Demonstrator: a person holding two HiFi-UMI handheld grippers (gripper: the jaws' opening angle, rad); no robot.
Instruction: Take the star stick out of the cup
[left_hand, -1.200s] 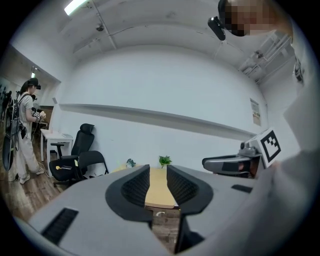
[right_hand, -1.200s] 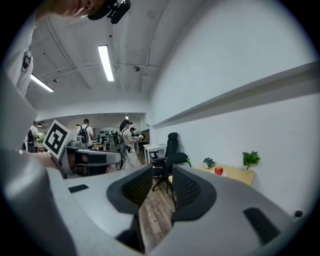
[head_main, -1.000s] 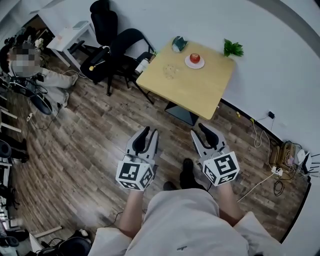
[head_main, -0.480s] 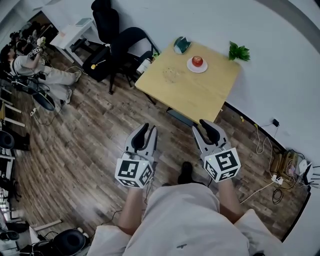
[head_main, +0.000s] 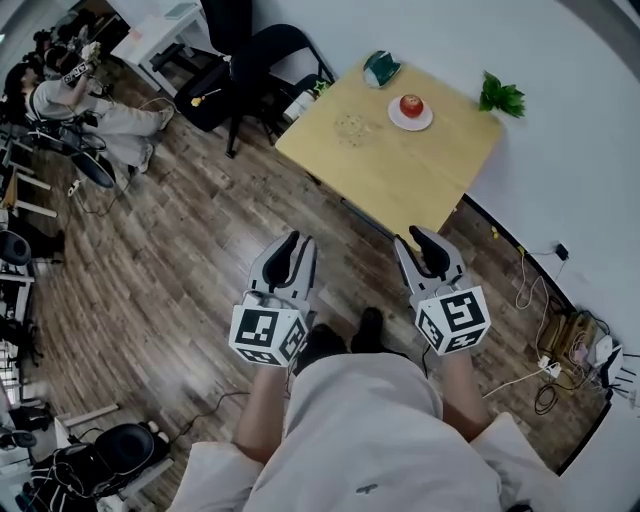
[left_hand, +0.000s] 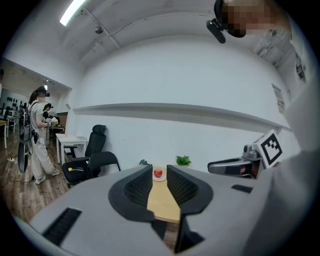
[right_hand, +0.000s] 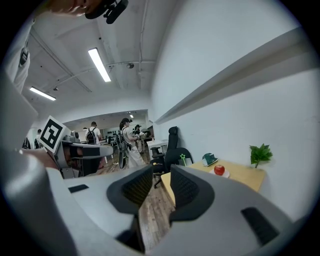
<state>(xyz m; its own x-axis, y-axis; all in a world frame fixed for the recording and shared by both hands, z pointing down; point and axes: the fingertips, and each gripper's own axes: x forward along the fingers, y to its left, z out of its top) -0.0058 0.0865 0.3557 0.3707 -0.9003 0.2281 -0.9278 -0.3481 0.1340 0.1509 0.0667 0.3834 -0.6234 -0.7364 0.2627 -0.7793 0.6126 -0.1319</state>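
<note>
Head view looks steeply down; gripper views level, sharing far table (head_main: 420, 170).

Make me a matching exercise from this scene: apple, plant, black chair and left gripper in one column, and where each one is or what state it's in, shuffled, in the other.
Column one:
1. apple
2. plant
3. black chair
4. left gripper

Column two:
A. jaws apart, nothing between them
B. on the floor beside the table
C. on the white plate
D. by the table's far right corner

Pairs: 1-C, 2-D, 3-B, 4-A
</note>
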